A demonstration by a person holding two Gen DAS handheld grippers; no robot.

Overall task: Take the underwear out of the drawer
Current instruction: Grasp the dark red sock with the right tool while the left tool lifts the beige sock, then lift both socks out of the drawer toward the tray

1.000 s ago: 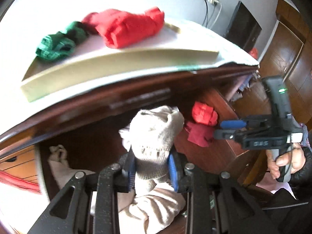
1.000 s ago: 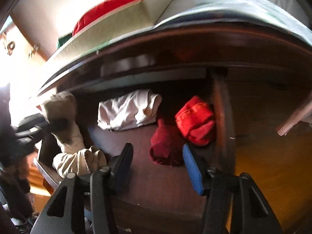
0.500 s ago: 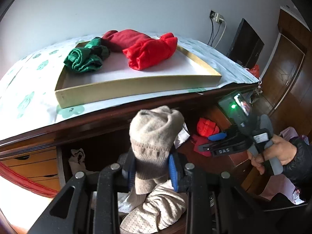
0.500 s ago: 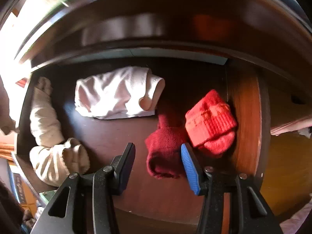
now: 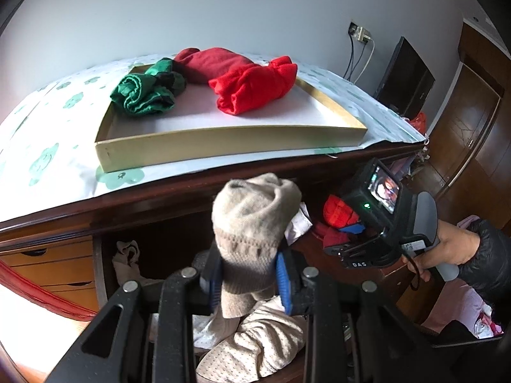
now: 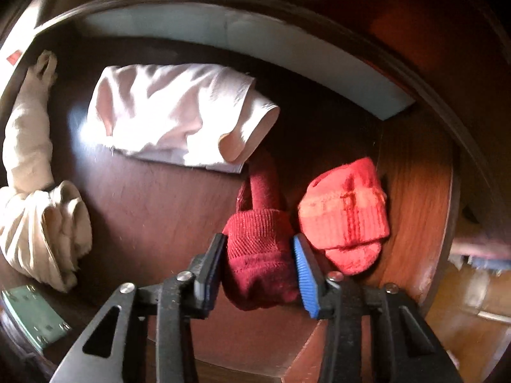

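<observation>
While the left tongs [image 5: 249, 282] keep their pinch on the beige knitted bundle [image 5: 254, 223], held up in front of the counter's [image 5: 48, 159] front edge and clear of the drawer [image 6: 153, 210], the bigger change is on the right: a second ago the right tongs [image 6: 258, 258] hung spread above the drawer's right half, and now they have dropped nose-down onto the dark red bundle [image 6: 260, 249], their jaws closing with it between them and both pads already at its sides. On the counter, the shallow box [image 5: 223, 146] near the front edge already carries a green piece [image 5: 145, 91], a dark red one [image 5: 210, 63] and a bright red one [image 5: 255, 87]. In the drawer a pale folded garment [image 6: 172, 121] lies toward the back, more beige cloth [image 6: 38, 198] along the left wall, and a bright red bundle [image 6: 346, 214] against the right wall, just beside the one being gripped. I judge that two pieces are now on their way out, with at least three left to fetch; the grip looks centred enough to lift.
</observation>
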